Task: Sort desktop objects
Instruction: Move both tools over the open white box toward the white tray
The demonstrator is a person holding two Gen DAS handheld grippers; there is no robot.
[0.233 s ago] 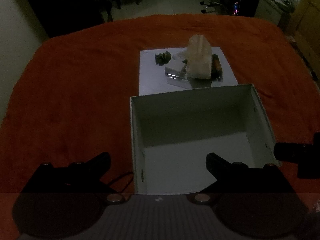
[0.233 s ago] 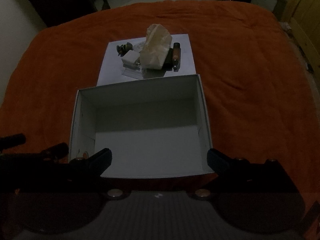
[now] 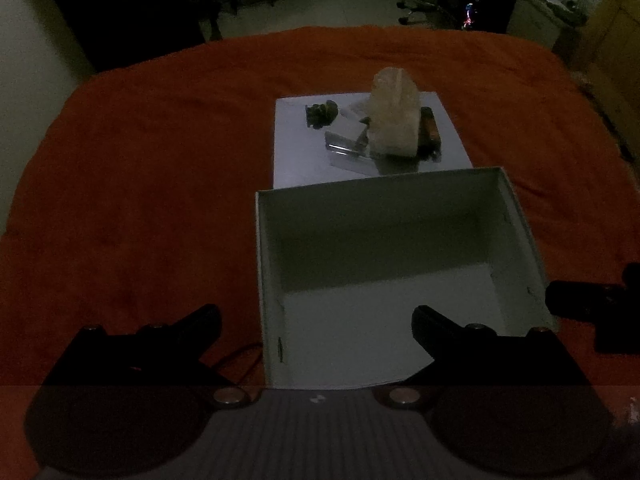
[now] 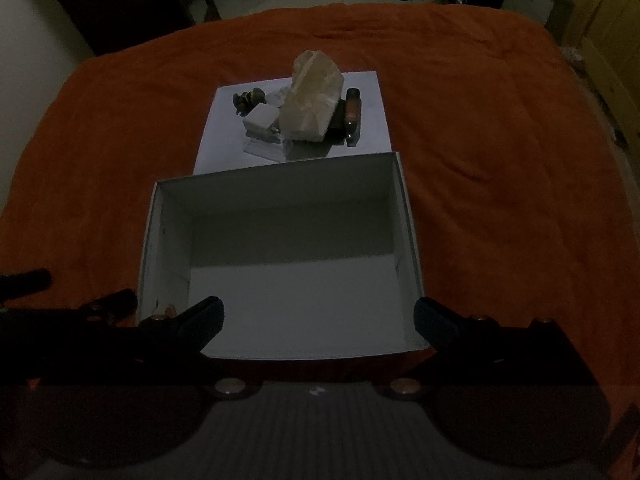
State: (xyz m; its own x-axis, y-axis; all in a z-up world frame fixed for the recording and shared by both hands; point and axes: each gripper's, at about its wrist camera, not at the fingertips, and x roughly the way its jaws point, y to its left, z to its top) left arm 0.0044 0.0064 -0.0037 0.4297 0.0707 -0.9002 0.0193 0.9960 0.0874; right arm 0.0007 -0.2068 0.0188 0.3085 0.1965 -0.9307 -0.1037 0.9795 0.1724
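An open white box (image 3: 516, 216) (image 4: 404, 208) stands empty on the orange cloth. Behind it a white sheet (image 3: 292, 148) (image 4: 372, 92) carries a pale tissue pack (image 3: 394, 116) (image 4: 312, 106), a dark green clip-like thing (image 3: 320, 114) (image 4: 248, 100), a white block (image 4: 260, 120), a clear plastic piece (image 3: 344, 148) and a brown tube (image 3: 430, 130) (image 4: 352, 114). My left gripper (image 3: 316, 322) is open and empty over the box's near left corner. My right gripper (image 4: 318, 320) is open and empty over the box's near edge.
The orange cloth (image 3: 140, 180) (image 4: 500, 140) covers the whole table. The right gripper's dark body (image 3: 592, 304) shows at the right edge of the left wrist view; the left gripper's body (image 4: 60, 308) shows at the left of the right wrist view. Furniture stands beyond the far edge.
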